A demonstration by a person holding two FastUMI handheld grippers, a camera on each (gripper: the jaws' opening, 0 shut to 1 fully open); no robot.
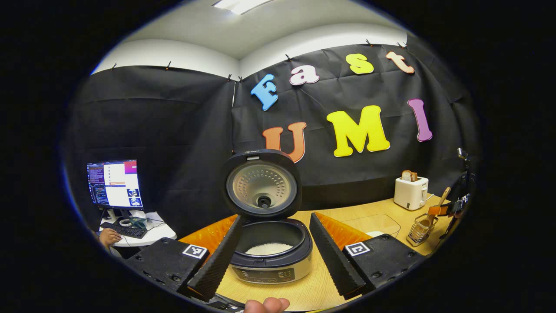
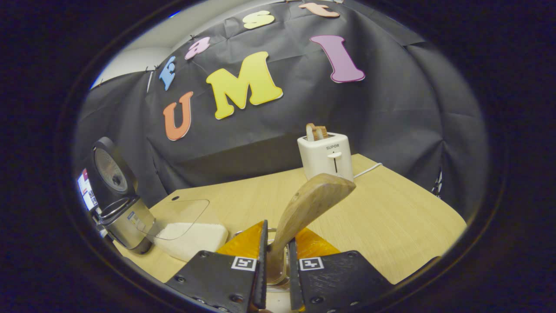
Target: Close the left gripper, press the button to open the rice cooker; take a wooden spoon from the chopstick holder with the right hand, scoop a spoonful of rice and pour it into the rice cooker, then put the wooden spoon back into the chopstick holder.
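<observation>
While right gripper (image 2: 275, 261) jaws clamp wooden spoon (image 2: 306, 206), handle tilted up-right, left gripper (image 1: 271, 256) jaws apart.

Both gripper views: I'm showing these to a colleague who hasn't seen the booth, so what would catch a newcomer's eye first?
Probably the rice cooker in the middle of the left gripper view, its round lid standing open over white rice in the pot, framed by the open left gripper. In the right gripper view, the right gripper is clamped on the wooden spoon over the chopstick holder, with the white toaster behind on the table.
</observation>
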